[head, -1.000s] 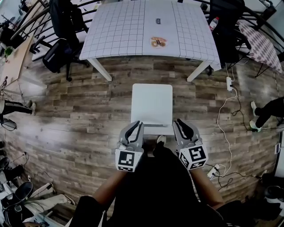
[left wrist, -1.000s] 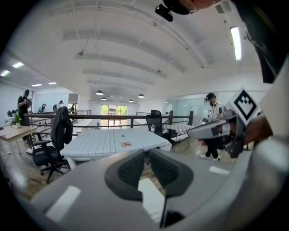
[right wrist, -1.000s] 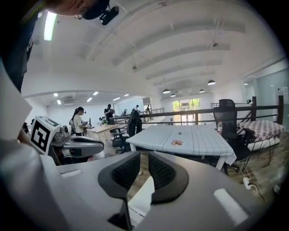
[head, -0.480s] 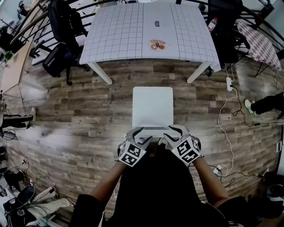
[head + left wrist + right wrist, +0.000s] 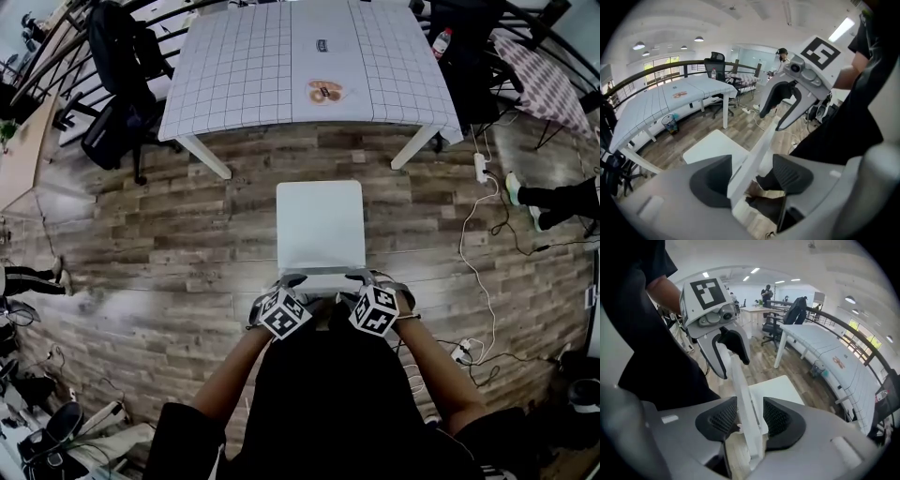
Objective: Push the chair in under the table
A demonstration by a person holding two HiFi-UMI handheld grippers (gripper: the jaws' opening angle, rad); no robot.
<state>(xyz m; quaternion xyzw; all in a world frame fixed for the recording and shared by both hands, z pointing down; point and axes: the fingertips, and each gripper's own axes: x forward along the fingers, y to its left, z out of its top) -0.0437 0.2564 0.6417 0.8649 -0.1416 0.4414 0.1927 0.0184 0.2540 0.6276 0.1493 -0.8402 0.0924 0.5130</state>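
Note:
A white chair stands on the wood floor, its seat (image 5: 321,225) facing the white table with a grid cloth (image 5: 234,75), with a strip of floor between them. Its backrest top (image 5: 323,278) is nearest me. My left gripper (image 5: 289,284) straddles the backrest's left part, my right gripper (image 5: 370,279) its right part. In the left gripper view the jaws (image 5: 752,180) are opening, the white backrest edge (image 5: 754,157) between the pads without being pressed. The right gripper (image 5: 750,420) is also opening around the backrest (image 5: 745,404), with small gaps at both pads.
Black office chairs (image 5: 112,84) stand left of the table. A white power strip and cable (image 5: 483,169) lie on the floor at right, near a person's legs (image 5: 553,192). On the table are a round item (image 5: 323,91) and a bottle (image 5: 439,42).
Both grippers came down from above the chair's near edge onto the backrest top and tipped downward. Their jaws spread from nearly shut to wide.

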